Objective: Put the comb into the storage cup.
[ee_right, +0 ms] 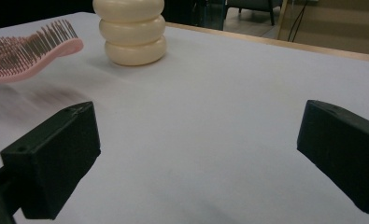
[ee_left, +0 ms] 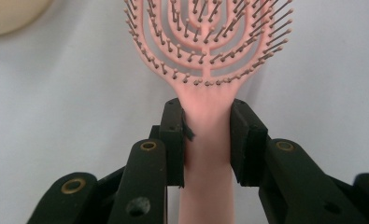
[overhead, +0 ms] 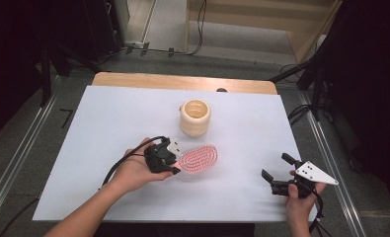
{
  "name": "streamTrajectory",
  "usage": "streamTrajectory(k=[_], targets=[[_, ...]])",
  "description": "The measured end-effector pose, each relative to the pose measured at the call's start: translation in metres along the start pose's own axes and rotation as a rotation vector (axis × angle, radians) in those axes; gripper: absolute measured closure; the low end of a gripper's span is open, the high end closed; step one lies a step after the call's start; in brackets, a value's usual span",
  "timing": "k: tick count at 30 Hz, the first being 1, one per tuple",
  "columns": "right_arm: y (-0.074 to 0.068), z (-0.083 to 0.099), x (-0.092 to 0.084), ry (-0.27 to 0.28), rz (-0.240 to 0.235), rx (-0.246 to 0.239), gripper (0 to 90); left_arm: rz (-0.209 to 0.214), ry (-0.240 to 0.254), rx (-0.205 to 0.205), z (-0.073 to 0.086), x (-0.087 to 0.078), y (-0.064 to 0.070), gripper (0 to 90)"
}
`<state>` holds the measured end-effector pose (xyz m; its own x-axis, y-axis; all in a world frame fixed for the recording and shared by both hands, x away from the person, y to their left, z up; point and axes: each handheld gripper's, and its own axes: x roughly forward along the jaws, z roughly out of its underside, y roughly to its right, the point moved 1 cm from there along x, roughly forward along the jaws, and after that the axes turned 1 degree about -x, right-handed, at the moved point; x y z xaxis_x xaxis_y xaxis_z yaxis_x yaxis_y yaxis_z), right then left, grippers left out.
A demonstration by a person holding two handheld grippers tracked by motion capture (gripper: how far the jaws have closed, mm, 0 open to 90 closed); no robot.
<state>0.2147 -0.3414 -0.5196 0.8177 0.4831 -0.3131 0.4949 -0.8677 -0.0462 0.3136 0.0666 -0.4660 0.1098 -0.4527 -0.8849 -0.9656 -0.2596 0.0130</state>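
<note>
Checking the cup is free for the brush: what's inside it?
The cup shows a bare ribbed inner wall near its mouth; its bottom is hidden by the rim.

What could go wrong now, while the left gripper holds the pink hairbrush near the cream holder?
1. The left gripper grips only the narrow handle of the pink hairbrush, so the wide head may swing or twist between the fingers.
2. The cream holder stands free on the white table, close behind the brush; a bump from the head could push or tip it.
3. The right gripper is open and far off at the table's edge, so it cannot steady the holder.
</note>
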Motion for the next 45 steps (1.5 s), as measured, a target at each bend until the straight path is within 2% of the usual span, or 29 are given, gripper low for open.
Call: streamTrajectory(k=[2, 4, 11, 16, 19, 21, 23, 25, 27, 28, 30, 31, 32, 39, 45], targets=[[0.000, 0.000, 0.000, -0.001, 0.001, -0.001, 0.0, -0.010, 0.019, -0.002, 0.002, -0.002, 0.000, 70.3], [0.000, 0.000, 0.000, 0.002, 0.002, 0.001, 0.0, -0.002, 0.041, -0.015, 0.003, -0.004, 0.000, 70.3], [0.001, 0.000, -0.002, 0.012, 0.009, 0.009, 0.0, -0.038, 0.129, -0.028, 0.011, -0.012, 0.000, 70.3], [0.000, -0.002, -0.003, 0.014, 0.021, 0.002, 0.0, -0.046, 0.176, -0.047, 0.017, -0.017, -0.001, 70.3], [0.000, -0.003, -0.005, 0.020, 0.026, 0.012, 0.0, -0.068, 0.215, -0.053, 0.020, -0.021, 0.000, 70.3], [0.000, -0.003, -0.006, 0.023, 0.026, 0.018, 0.0, -0.060, 0.235, -0.066, 0.022, -0.023, 0.000, 70.3], [0.001, -0.004, -0.007, 0.028, 0.024, 0.021, 0.0, -0.079, 0.249, -0.066, 0.023, -0.025, 0.001, 70.3], [0.001, -0.005, -0.008, 0.030, 0.024, 0.023, 0.0, -0.080, 0.268, -0.076, 0.025, -0.025, 0.002, 70.3], [0.000, -0.006, -0.008, 0.032, 0.016, 0.034, 0.0, -0.076, 0.281, -0.084, 0.026, -0.026, 0.003, 70.3], [0.000, -0.007, -0.007, 0.035, 0.000, 0.042, 0.0, -0.088, 0.290, -0.088, 0.026, -0.026, 0.003, 70.3], [-0.002, -0.009, -0.007, 0.039, -0.004, 0.041, 0.0, -0.093, 0.298, -0.103, 0.027, -0.027, 0.003, 70.3], [-0.003, -0.010, -0.007, 0.042, -0.007, 0.043, 0.0, -0.110, 0.307, -0.103, 0.028, -0.028, 0.003, 70.3], [-0.004, -0.012, -0.007, 0.047, -0.016, 0.043, 0.0, -0.105, 0.322, -0.117, 0.029, -0.028, 0.003, 70.3], [-0.011, -0.027, -0.006, 0.069, -0.047, 0.057, 0.0, -0.109, 0.347, -0.122, 0.030, -0.030, 0.003, 70.3], [-0.015, -0.042, 0.000, 0.059, -0.081, 0.053, 0.0, -0.110, 0.378, -0.127, 0.029, -0.034, 0.005, 70.3]])
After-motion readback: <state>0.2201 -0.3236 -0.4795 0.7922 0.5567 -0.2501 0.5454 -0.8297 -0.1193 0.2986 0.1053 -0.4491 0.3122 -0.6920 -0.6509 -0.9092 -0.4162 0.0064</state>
